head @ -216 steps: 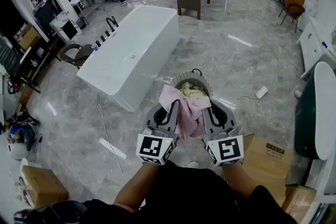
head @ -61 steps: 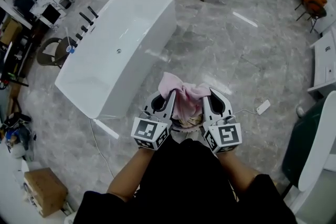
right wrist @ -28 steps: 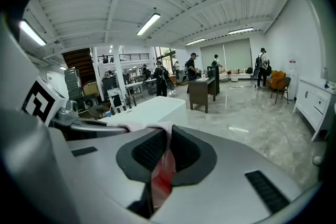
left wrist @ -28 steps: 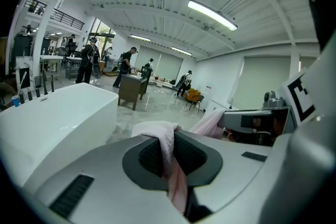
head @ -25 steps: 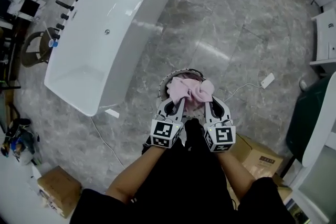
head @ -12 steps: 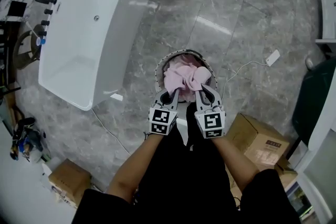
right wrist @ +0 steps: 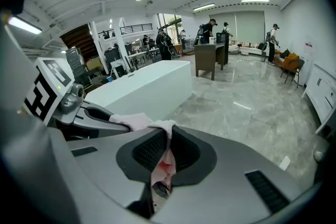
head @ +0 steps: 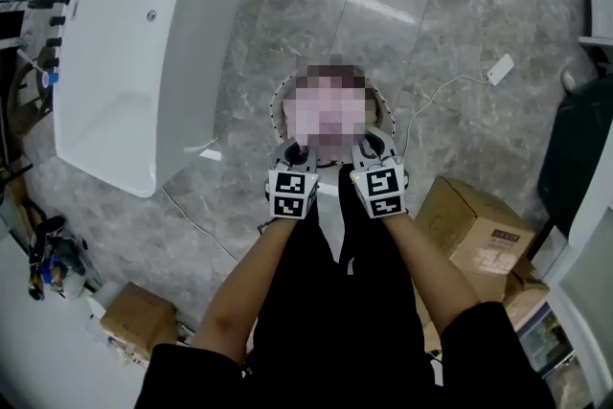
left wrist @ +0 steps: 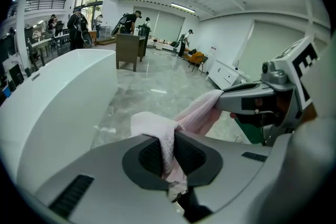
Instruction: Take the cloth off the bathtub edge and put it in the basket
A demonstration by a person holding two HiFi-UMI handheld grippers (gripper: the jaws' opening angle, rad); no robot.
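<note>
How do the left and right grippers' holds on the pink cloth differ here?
The left gripper has a thick wad of the pink cloth bulging above its jaws; the right gripper shows only a thin fold there. In the head view the left gripper sits at the basket rim's near-left side, the right gripper at its near-right. Both are shut on the same cloth, which spans between them.

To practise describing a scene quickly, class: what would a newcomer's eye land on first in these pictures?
A pink cloth is stretched between the left hand-held gripper and the right hand-held gripper, both shut on it. Below them a round basket stands on the marble floor, with a white bathtub at the head view's left.
</note>
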